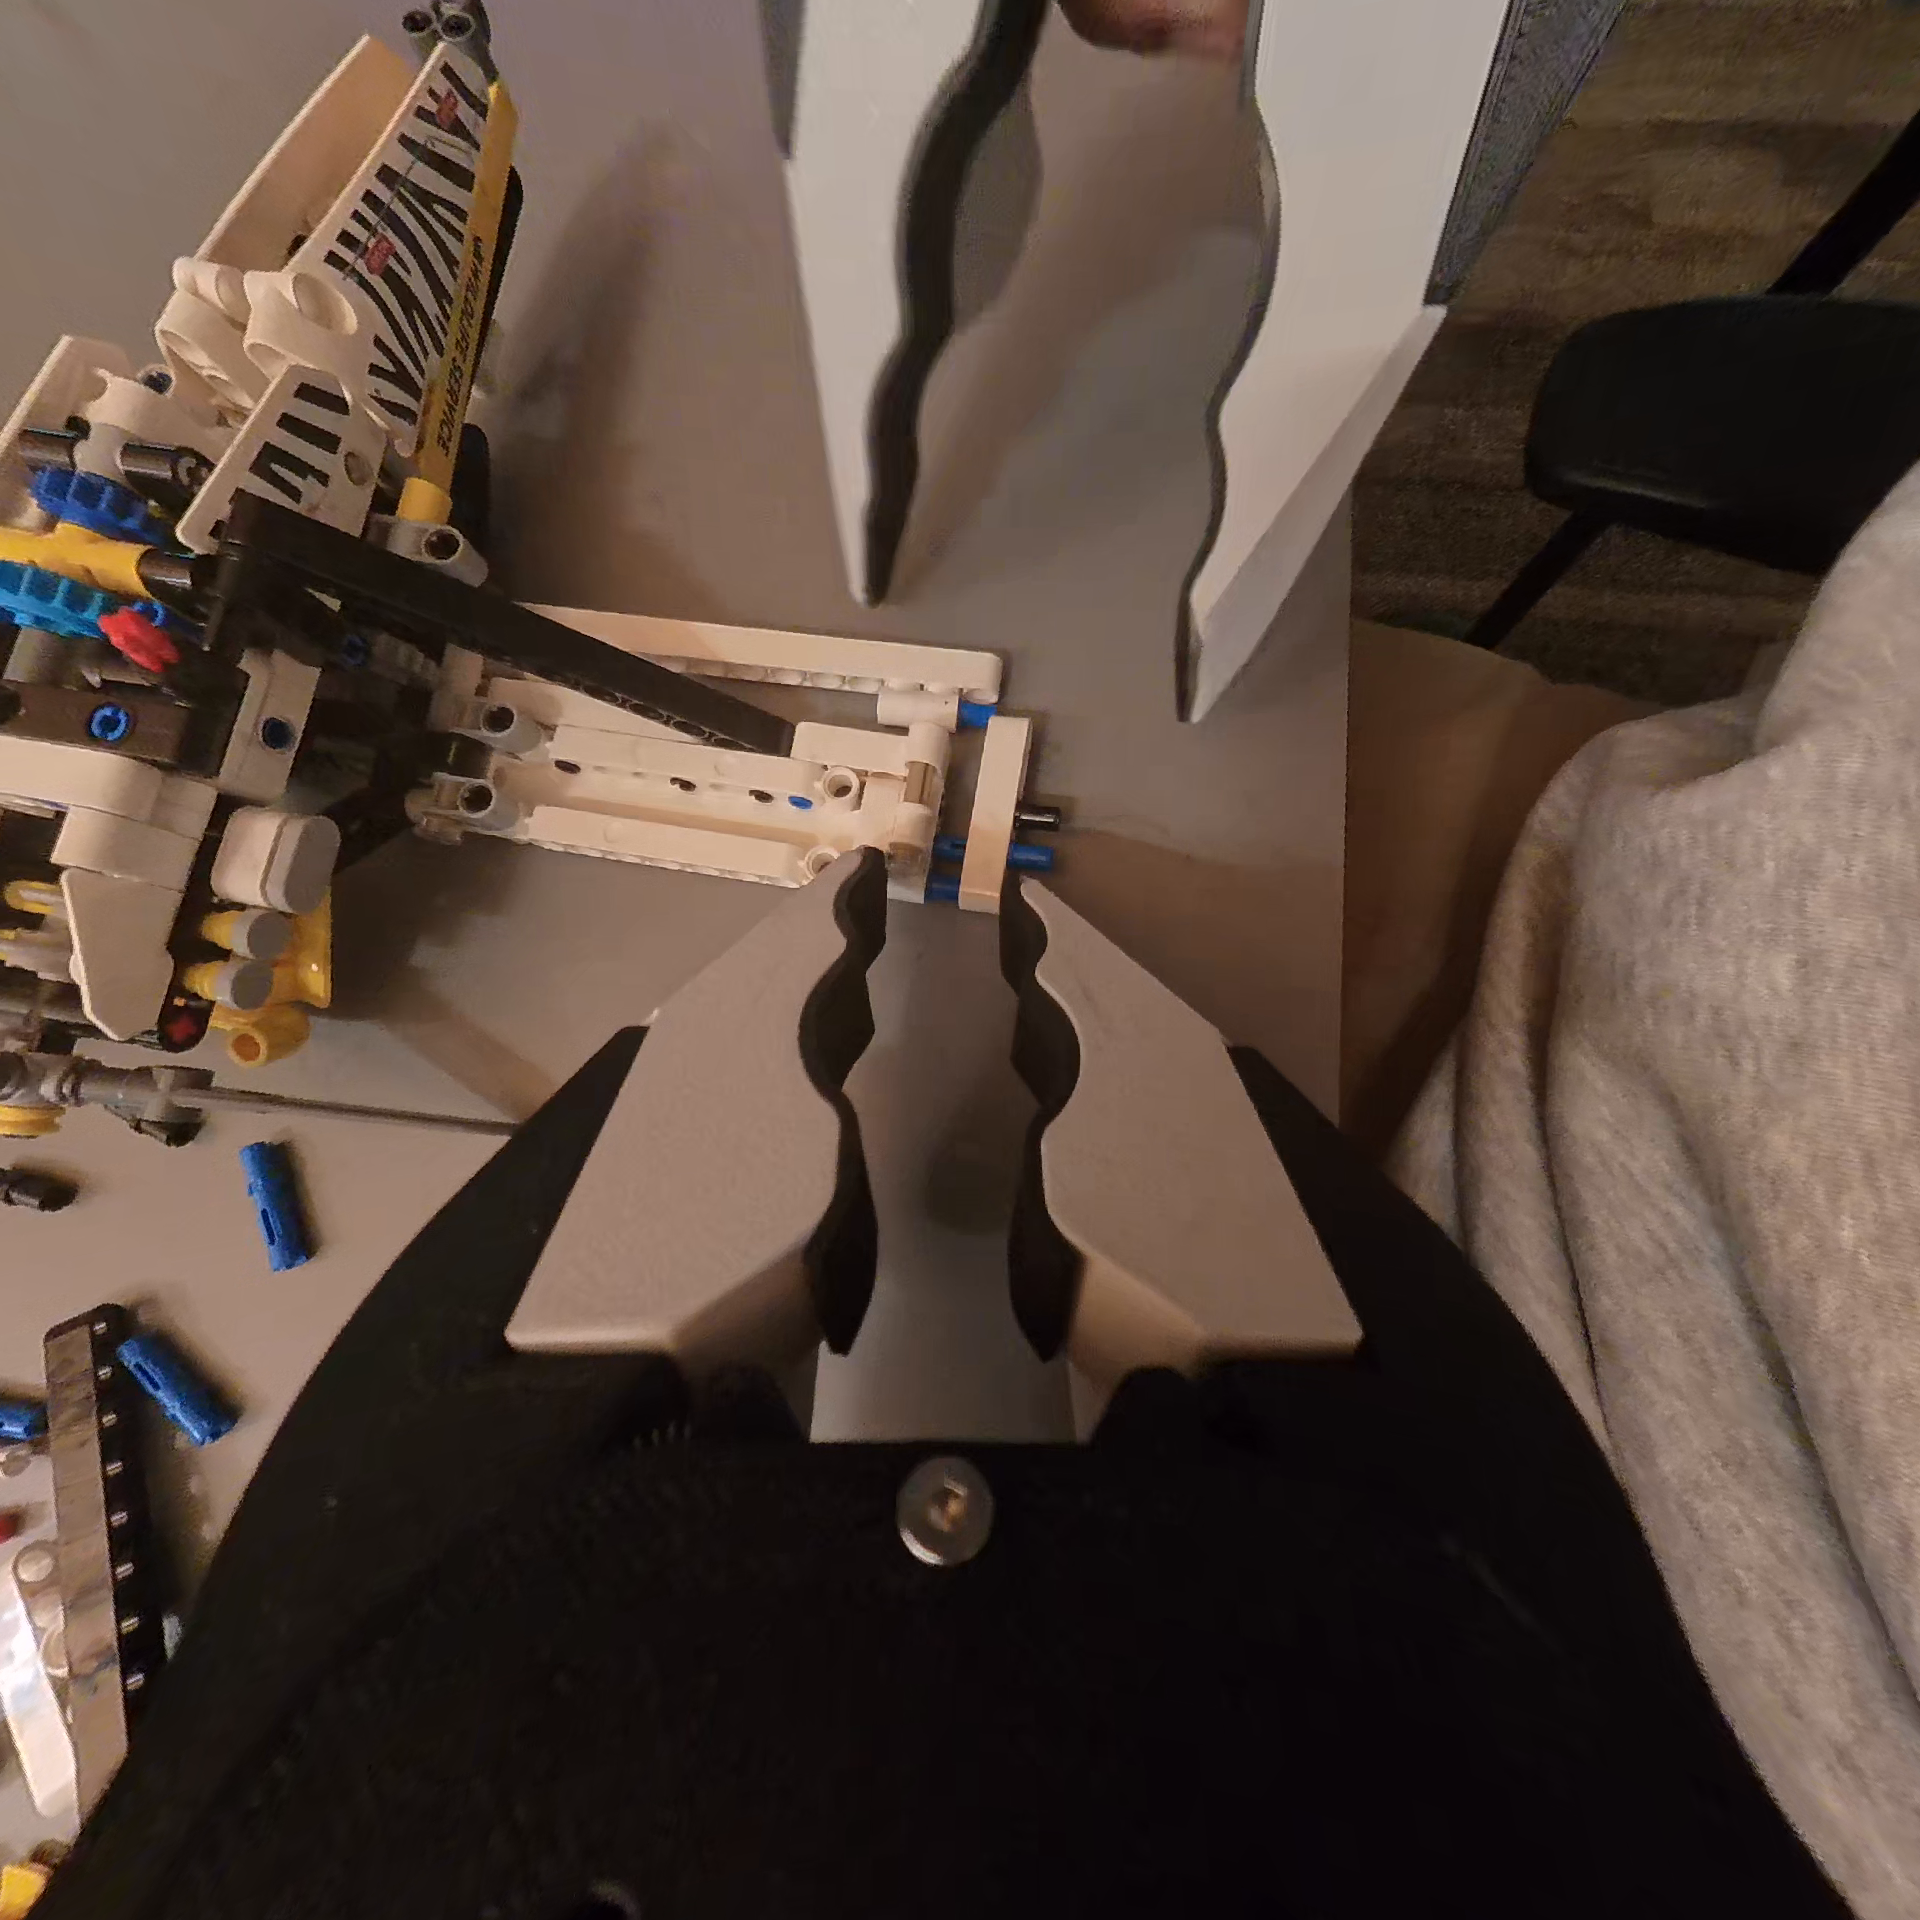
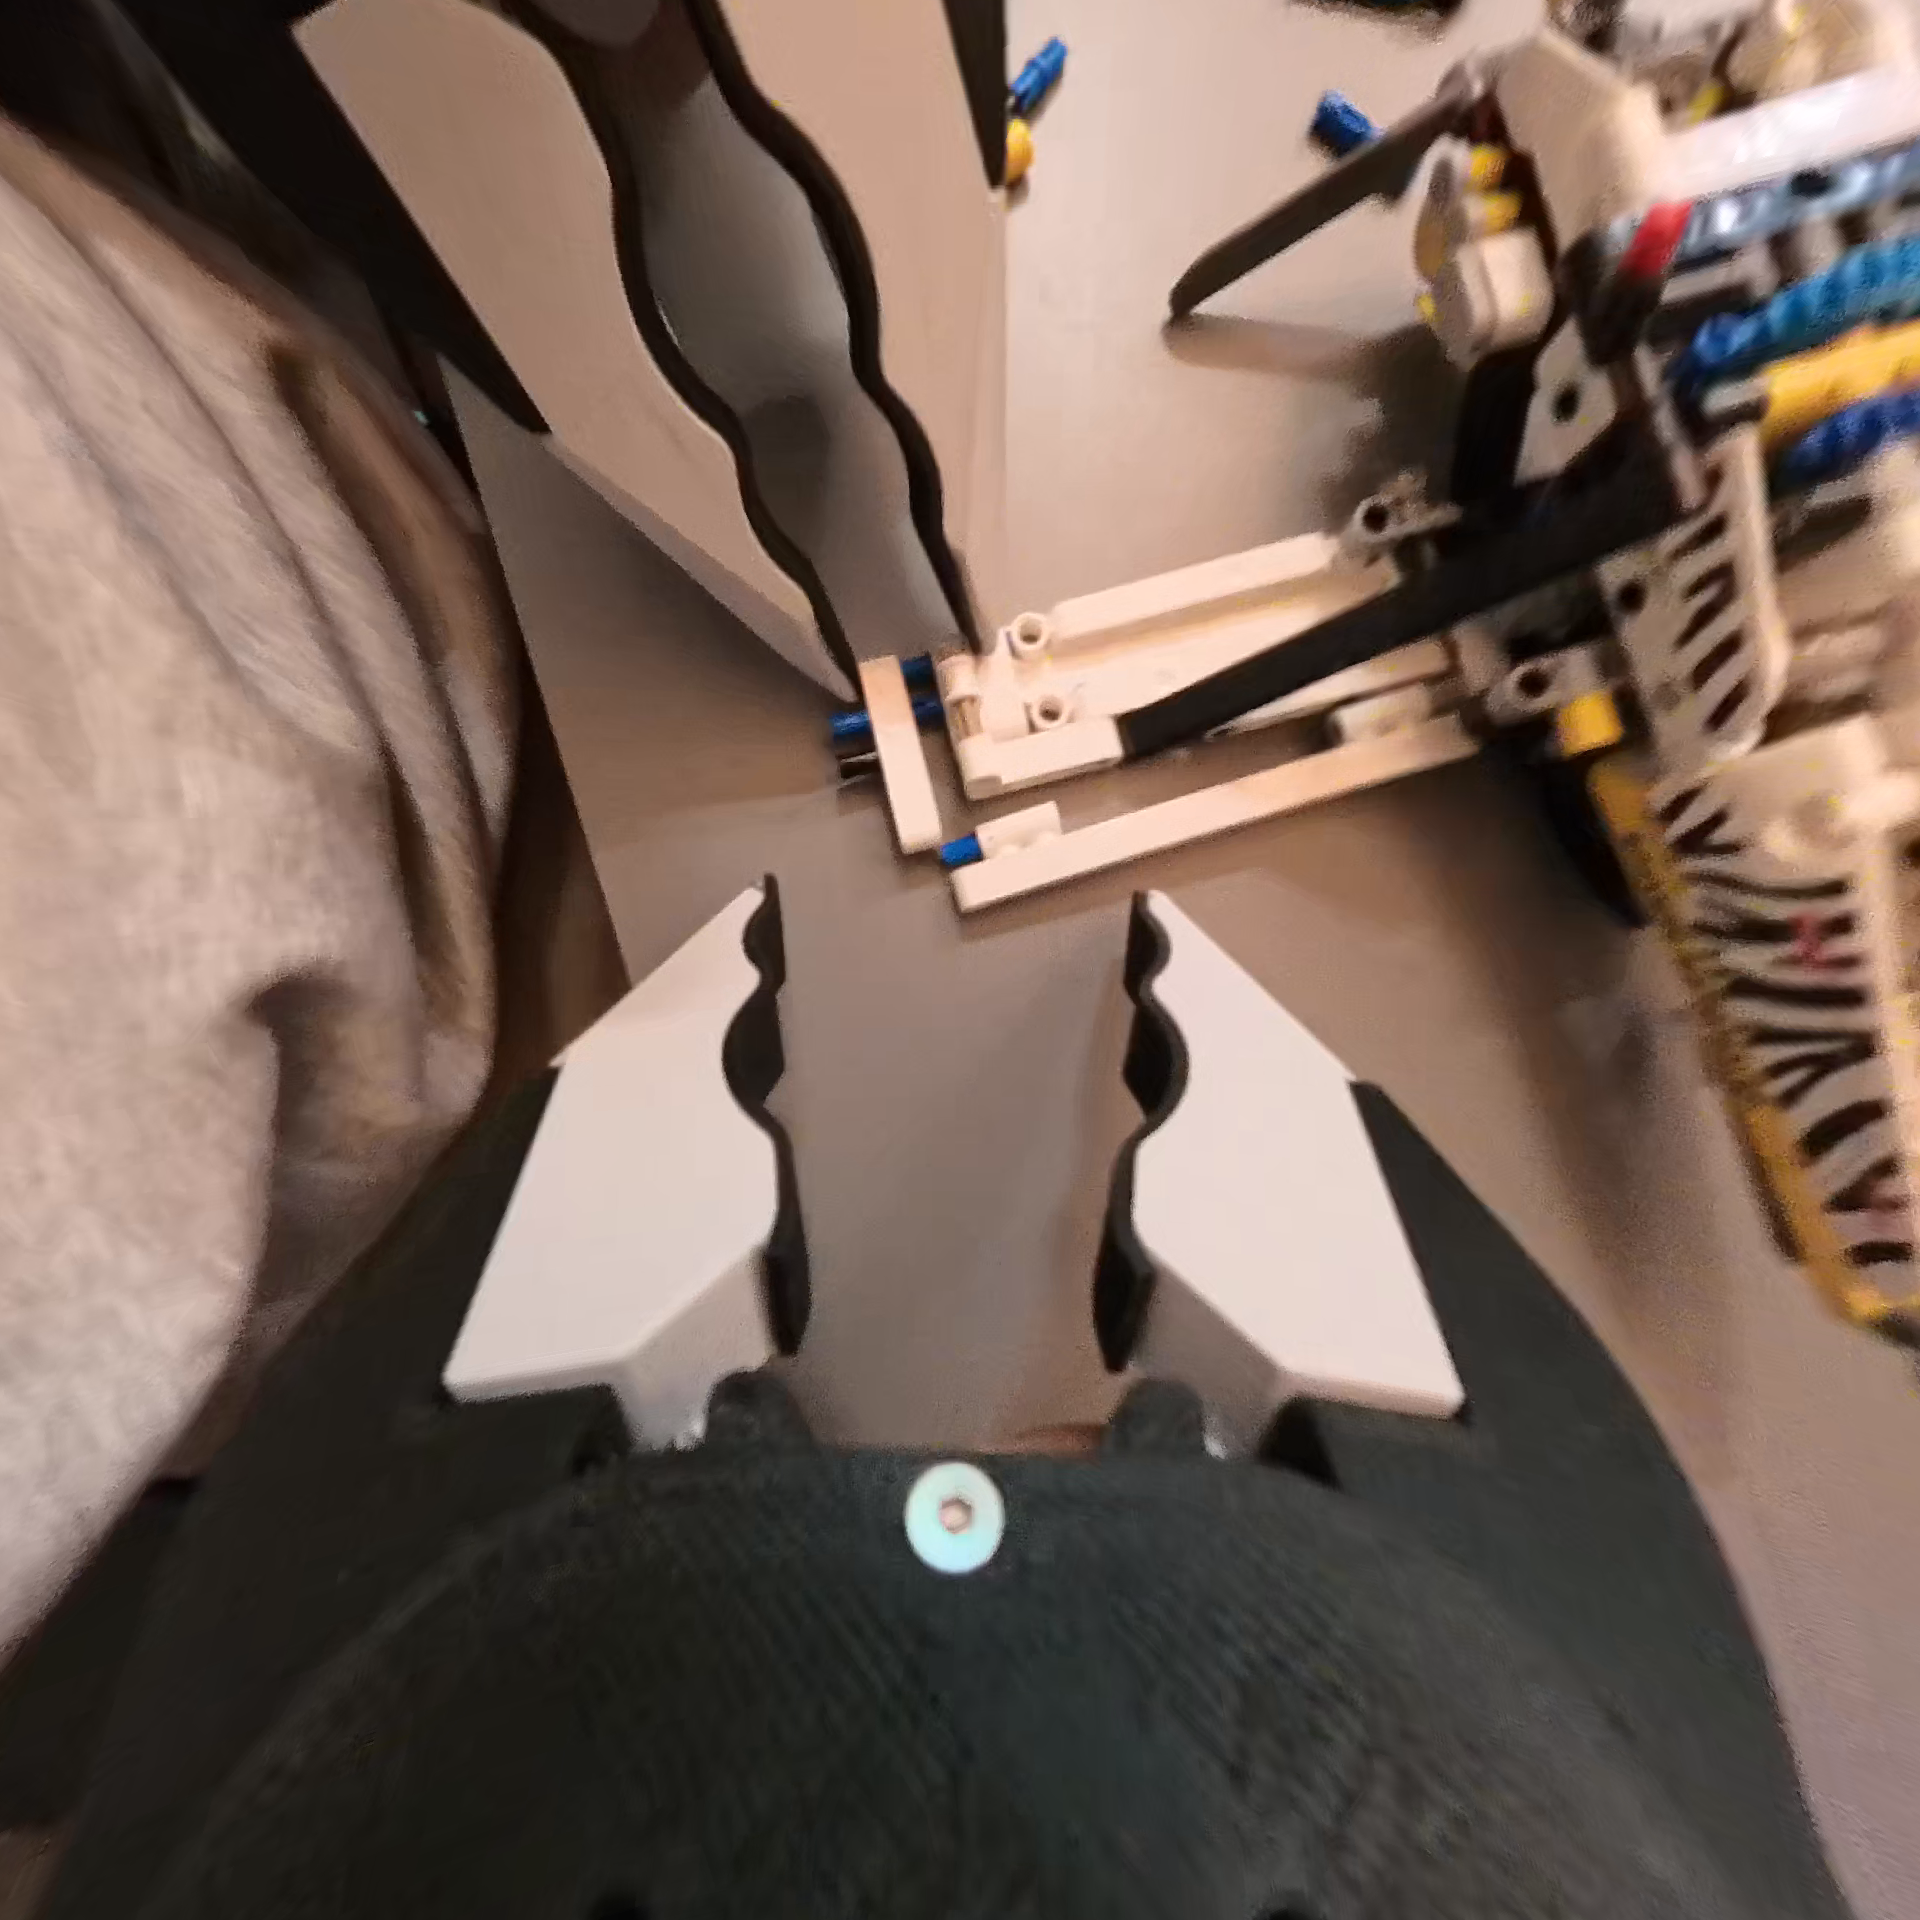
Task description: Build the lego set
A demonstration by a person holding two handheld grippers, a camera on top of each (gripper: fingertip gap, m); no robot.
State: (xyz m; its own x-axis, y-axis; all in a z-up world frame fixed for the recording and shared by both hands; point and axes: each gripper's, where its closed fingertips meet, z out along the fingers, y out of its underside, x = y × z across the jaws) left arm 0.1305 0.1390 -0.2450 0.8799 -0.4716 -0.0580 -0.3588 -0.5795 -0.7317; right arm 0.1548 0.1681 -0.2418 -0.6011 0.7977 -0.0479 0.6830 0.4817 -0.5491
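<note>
Centrally in the left wrist view, the short white beam (image 1: 1000, 812) sits on blue pins (image 1: 961, 856) at the end of the white boom of the lego model (image 1: 260, 665), which fills the left of the frame on the grey table (image 1: 644, 343). Left gripper (image 1: 943, 871): narrow gap, fingertips flanking the beam's lower end; contact cannot be confirmed. Right gripper (image 2: 951, 902): wide apart, holding nothing, just below the boom tip. Loose blue pins (image 1: 273, 1205) lie at lower left.
</note>
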